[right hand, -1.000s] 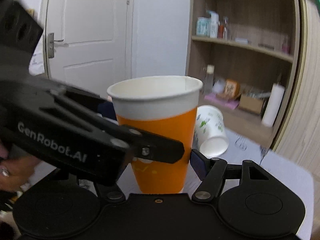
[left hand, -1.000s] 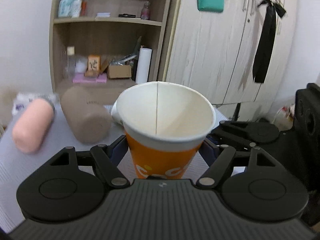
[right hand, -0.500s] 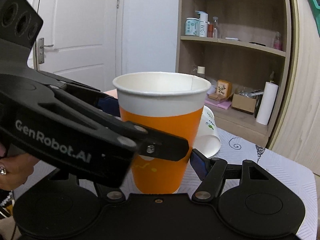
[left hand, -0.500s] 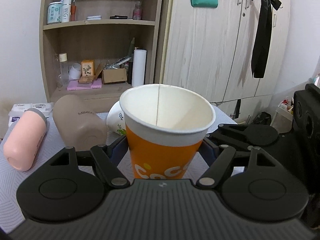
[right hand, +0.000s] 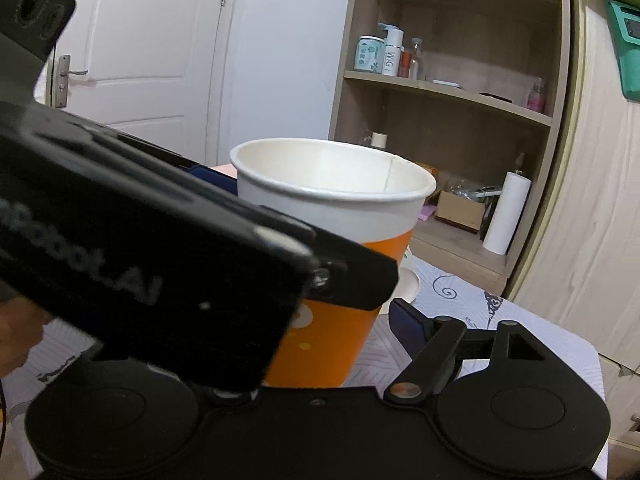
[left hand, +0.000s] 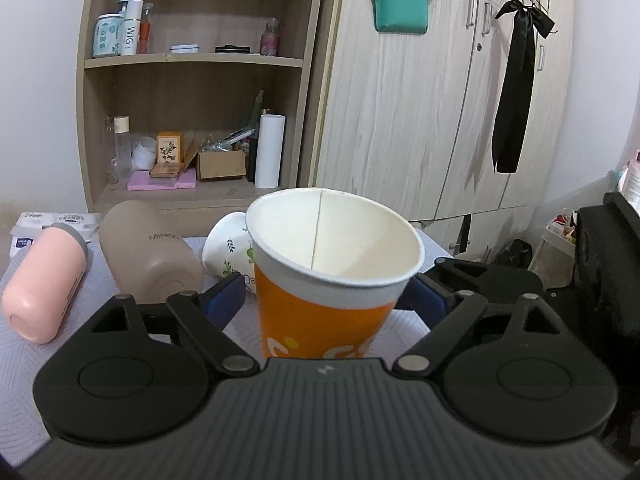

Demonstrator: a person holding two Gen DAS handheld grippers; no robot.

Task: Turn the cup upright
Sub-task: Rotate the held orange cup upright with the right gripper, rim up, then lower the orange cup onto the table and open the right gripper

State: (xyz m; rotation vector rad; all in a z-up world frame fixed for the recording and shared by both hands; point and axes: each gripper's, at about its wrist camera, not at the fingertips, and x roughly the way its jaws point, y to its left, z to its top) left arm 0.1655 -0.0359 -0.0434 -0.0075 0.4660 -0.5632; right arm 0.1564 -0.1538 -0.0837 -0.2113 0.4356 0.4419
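Observation:
An orange and white paper cup [left hand: 324,292] stands upright on the table, mouth up; it also shows in the right wrist view [right hand: 332,248]. My left gripper [left hand: 324,300] is open, its blue pads apart from the cup on both sides. My right gripper [right hand: 320,320] is open around the same cup; its right pad stands clear of the cup and the left gripper's body [right hand: 140,248] hides its left finger.
A white leaf-print paper cup [left hand: 228,248] lies on its side behind the orange cup. A beige bottle [left hand: 148,256] and a pink bottle [left hand: 44,284] lie on the table at left. A shelf unit [left hand: 192,120] and wardrobe [left hand: 420,120] stand behind.
The left gripper's pads have opened off the orange cup. The right gripper's right pad has also drawn away from the cup. The cup stays upright.

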